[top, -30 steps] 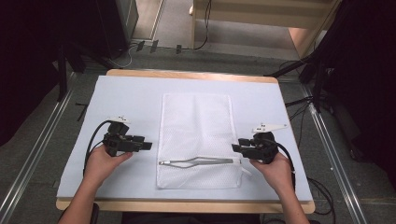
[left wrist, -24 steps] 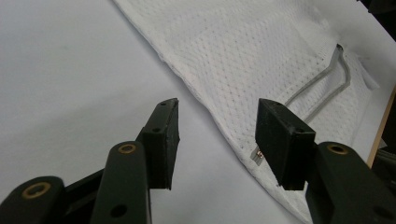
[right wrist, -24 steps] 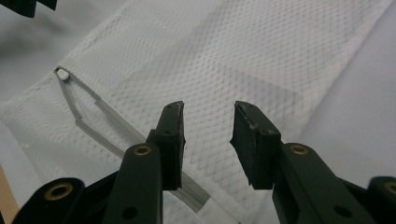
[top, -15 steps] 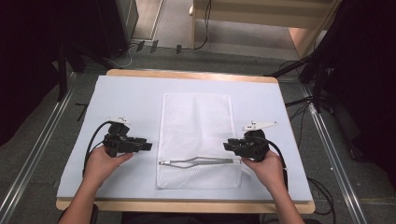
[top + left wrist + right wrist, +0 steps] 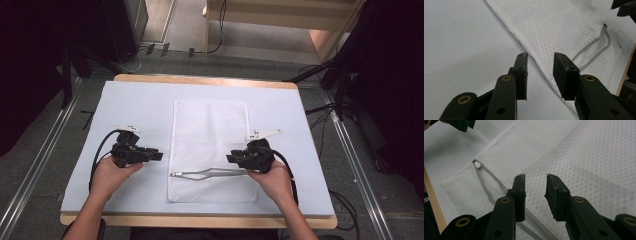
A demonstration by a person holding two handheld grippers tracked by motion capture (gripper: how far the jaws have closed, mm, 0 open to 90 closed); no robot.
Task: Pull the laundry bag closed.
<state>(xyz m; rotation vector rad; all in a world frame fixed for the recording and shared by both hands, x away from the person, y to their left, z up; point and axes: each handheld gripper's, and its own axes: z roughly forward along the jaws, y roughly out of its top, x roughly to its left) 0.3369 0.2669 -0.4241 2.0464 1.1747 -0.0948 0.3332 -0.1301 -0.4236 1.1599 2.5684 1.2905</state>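
Note:
A white mesh bag lies flat in the middle of the mat, with a grey zipper partly open near its front end. My left gripper hovers over the mat just off the bag's left edge. Its jaws have just been closing and stand open with nothing between them. My right gripper sits over the bag's right side, at the zipper's right end. Its jaws have also just been closing, and hang open above the mesh. The white zipper pull lies farther off.
A pale mat covers the wooden table. Each gripper trails a black cable toward the front edge. Cables, metal rails and dark furniture legs stand on the floor beyond and beside the table.
My right gripper has moved left, from beside the bag onto its right edge near the zipper. The left hand has stayed where it was.

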